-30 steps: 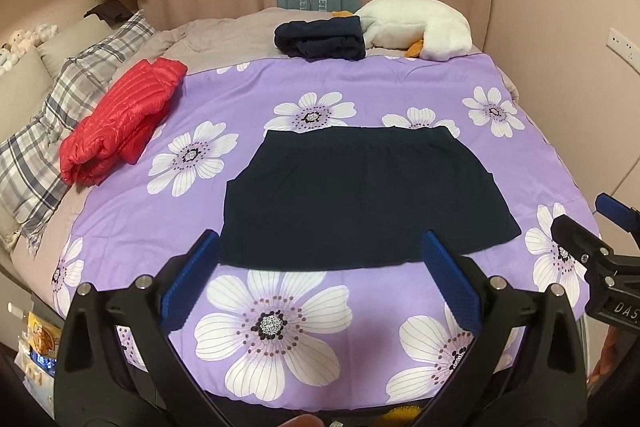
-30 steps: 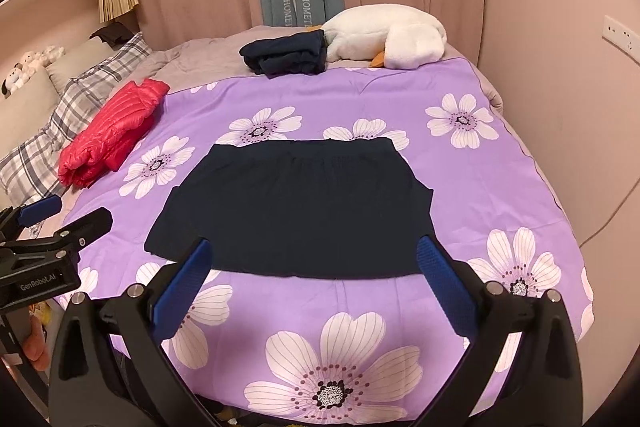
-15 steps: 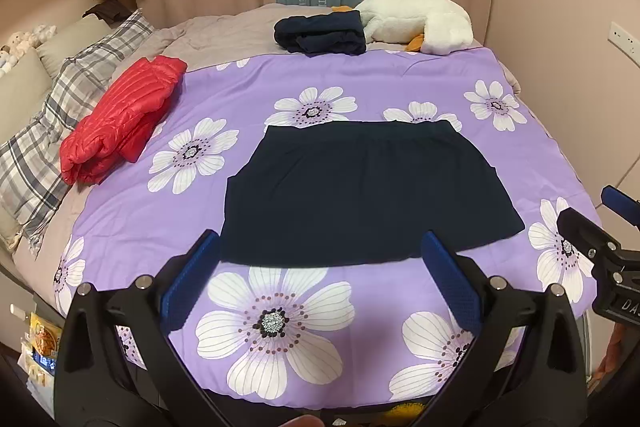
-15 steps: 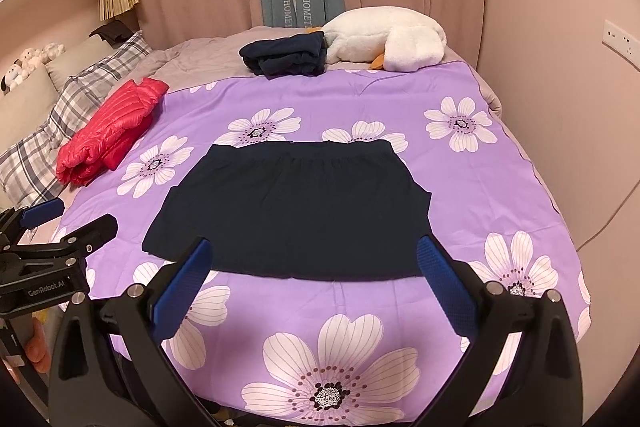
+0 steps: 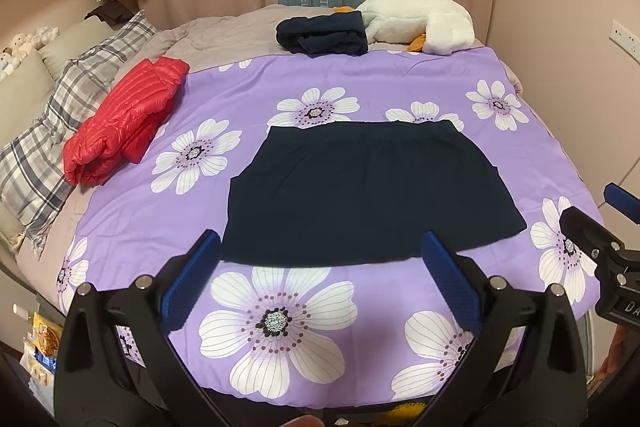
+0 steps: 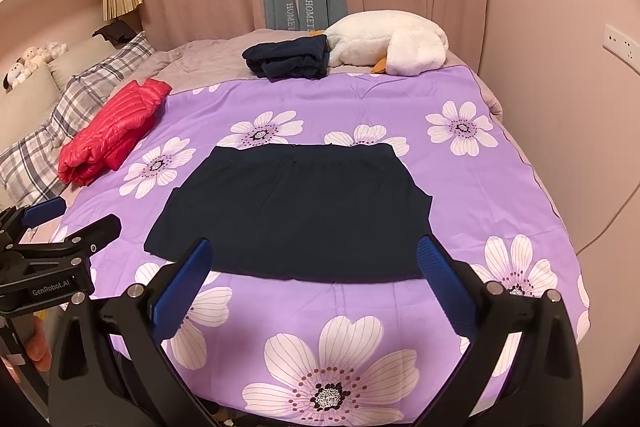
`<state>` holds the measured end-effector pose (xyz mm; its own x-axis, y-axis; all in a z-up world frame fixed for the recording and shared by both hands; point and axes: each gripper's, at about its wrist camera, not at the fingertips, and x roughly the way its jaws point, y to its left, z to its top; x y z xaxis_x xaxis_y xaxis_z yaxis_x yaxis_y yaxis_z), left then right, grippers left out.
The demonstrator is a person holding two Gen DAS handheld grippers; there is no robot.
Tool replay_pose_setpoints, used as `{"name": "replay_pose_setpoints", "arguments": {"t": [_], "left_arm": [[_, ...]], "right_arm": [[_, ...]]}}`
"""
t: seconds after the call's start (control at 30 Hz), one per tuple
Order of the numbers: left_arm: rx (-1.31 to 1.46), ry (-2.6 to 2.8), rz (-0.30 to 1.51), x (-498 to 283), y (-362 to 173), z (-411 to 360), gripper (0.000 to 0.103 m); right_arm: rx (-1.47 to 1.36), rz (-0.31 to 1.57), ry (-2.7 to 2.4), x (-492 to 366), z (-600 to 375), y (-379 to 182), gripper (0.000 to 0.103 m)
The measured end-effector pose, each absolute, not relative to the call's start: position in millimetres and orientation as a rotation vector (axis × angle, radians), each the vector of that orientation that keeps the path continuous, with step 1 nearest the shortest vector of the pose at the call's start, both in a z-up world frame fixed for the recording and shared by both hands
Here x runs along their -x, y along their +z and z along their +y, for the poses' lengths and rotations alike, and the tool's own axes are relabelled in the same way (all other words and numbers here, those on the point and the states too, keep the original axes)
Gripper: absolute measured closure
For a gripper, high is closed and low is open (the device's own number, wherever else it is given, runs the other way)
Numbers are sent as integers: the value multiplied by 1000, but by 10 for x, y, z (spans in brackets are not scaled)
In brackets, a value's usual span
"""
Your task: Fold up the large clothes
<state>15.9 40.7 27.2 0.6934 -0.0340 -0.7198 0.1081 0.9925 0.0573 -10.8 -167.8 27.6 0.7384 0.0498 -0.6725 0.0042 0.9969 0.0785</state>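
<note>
A dark navy garment (image 5: 368,191) lies spread flat on the purple flowered bedspread (image 5: 400,75), waistband at the far side; it also shows in the right wrist view (image 6: 296,211). My left gripper (image 5: 320,247) is open and empty, held above the bed's near edge just short of the garment's near hem. My right gripper (image 6: 316,255) is open and empty at the same near hem. Each gripper shows at the edge of the other's view: the right one (image 5: 600,235) and the left one (image 6: 52,227).
A folded red puffer jacket (image 5: 124,123) lies at the left by plaid pillows (image 5: 52,143). A folded dark garment (image 5: 324,37) and a white plush goose (image 5: 420,21) sit at the far end. Curtains hang behind; a wall stands close on the right.
Both grippers have drawn back and risen slightly, so the garment sits a little farther off. The garment has not moved and both grippers stay open.
</note>
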Motion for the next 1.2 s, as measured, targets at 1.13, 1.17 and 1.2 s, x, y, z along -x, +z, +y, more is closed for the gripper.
{"name": "replay_pose_setpoints", "arguments": {"t": [1.13,1.17,1.2], "left_arm": [[-107,-71,800,-163,313,427,2],[-107,-72,800,-166,311,417,2],[-107,-73,801,-166,313,429,2]], "right_arm": [[-74,739,27,116,-1632,300,1],[-73,740,28,113,-1636,298,1],[-72,740,28,112,-1635,298,1]]}}
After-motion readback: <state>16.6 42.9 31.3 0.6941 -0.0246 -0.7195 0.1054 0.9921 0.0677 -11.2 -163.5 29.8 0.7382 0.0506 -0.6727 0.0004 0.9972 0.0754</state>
